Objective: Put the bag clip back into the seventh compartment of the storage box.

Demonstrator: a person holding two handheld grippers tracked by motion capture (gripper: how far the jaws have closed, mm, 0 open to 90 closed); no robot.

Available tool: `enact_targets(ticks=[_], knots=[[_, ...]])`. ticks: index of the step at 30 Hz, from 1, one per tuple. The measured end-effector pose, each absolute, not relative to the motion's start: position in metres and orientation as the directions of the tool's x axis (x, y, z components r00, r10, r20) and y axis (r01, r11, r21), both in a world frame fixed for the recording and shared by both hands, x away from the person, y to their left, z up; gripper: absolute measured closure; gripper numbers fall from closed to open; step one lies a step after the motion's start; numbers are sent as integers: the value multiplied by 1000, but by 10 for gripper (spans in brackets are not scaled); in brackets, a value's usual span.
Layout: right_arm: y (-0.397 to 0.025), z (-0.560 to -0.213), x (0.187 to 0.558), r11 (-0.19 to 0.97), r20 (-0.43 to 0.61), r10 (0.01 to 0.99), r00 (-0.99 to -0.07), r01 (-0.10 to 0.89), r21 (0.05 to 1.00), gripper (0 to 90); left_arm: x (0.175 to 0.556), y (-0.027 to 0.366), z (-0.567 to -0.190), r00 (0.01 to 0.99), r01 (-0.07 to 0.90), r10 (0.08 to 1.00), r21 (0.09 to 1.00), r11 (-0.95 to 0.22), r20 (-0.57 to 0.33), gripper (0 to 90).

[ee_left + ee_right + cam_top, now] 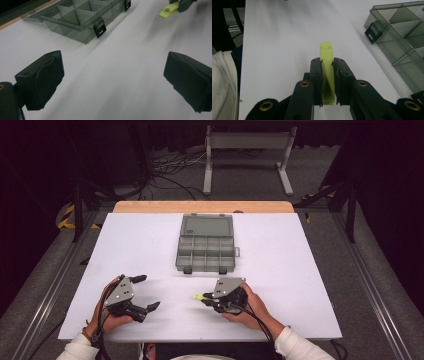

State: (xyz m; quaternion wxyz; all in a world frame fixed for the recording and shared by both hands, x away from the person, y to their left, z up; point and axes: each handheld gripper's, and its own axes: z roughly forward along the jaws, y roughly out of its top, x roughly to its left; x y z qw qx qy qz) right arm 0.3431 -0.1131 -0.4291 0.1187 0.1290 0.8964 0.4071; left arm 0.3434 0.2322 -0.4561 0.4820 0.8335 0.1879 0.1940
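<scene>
A grey translucent compartment box (pixel 205 243) lies open at the middle of the white table (pixel 150 240), its lid flat behind it; it also appears as the box (pixel 80 20) and the box (pixel 404 37). My right gripper (pixel 204 299) at the front right of centre is shut on a small yellow-green clip (pixel 198 297), which pokes out leftward; the clip (pixel 327 67) sits pinched between the jaws of my right gripper (pixel 327 65). My left gripper (pixel 146 292) at the front left is open with nothing between its jaws, seen wide apart as the left gripper (pixel 112 72). The clip (pixel 169 10) shows far off there.
A bare wooden strip (pixel 200 206) runs along the table's far edge. Beyond it stand a grey metal frame (pixel 247 155) and loose cables (pixel 170 167) on the floor. Black latches (pixel 188 270) hang at the box's front. A white sleeve (pixel 223 82) is beside the right gripper.
</scene>
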Motion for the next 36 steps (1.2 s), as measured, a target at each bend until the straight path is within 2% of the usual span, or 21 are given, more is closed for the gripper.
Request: enact_targets(ticks=[36], knots=[[-144,-411,358,551,-117,437,-892,162,819,790,344,231,-457,855,139,503,876,-463,130,38]])
